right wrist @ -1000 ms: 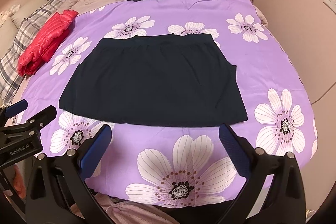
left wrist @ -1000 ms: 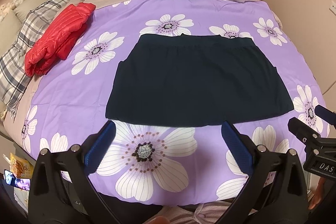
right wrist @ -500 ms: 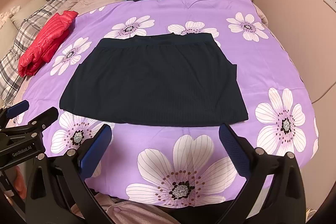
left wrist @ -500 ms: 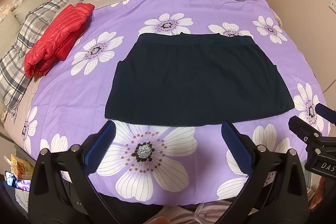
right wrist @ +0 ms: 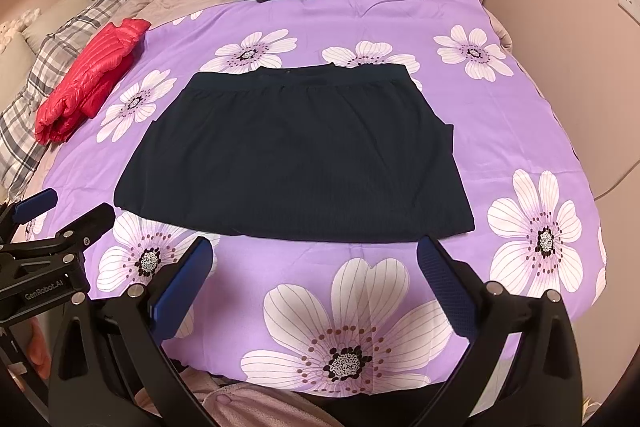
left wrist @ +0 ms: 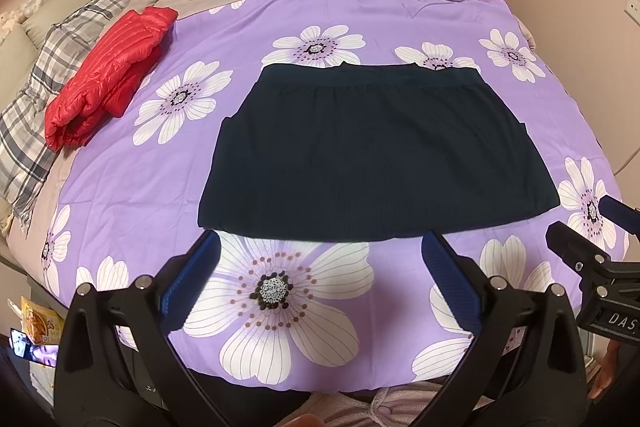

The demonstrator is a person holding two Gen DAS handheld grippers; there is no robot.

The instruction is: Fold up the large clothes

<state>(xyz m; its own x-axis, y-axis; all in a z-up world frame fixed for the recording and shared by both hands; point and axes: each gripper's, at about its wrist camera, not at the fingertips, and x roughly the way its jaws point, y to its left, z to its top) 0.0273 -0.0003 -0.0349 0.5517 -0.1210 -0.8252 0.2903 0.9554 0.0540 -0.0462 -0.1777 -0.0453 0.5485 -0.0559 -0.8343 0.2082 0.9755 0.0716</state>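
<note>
Dark skirt lies flat on the purple floral bedspread; both tools hover wide open, empty.

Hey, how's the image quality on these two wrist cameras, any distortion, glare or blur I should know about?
Left wrist view: strong fisheye bending, dark vignetted corners, the purple bedspread bulges round; the dark skirt is sharp but shows little fabric detail. Right wrist view: same barrel distortion, even soft lighting, no glare; the right hand-held gripper casts only a faint shadow on the cover, and nothing looks motion-blurred.
</note>
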